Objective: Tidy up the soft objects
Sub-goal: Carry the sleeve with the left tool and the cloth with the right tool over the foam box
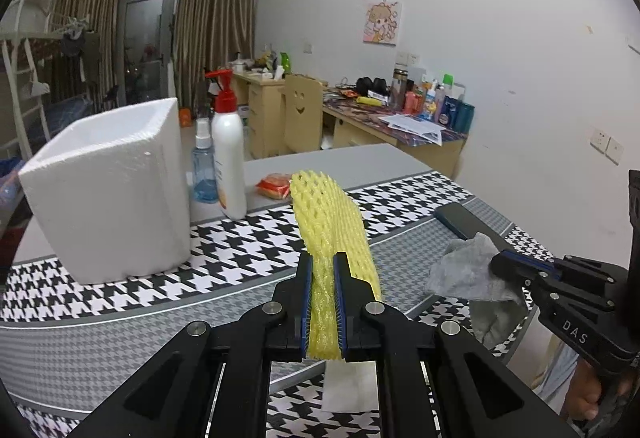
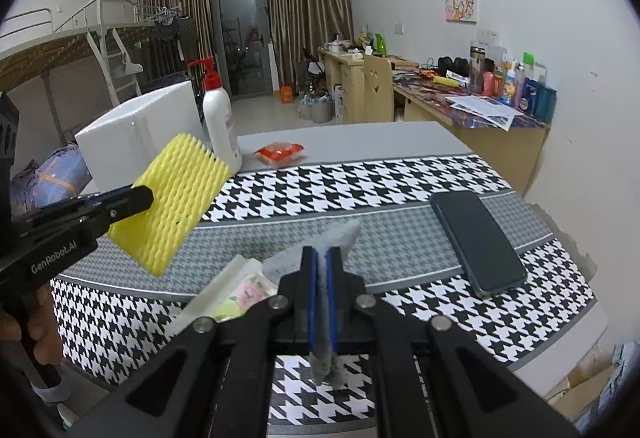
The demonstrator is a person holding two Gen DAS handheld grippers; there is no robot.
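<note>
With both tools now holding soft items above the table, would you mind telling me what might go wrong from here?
1. The left tool pinches only one end of the yellow foam net; it may slip out or flop.
2. The right tool grips the limp grey cloth, whose hanging part could drag over the phone.
3. Reaching the white foam box risks knocking the lotion bottle beside it.

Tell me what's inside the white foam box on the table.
The white foam box is open on top, but both views show only its rim and a strip of inner wall. Its front walls cover the bottom, so its contents cannot be seen.
</note>
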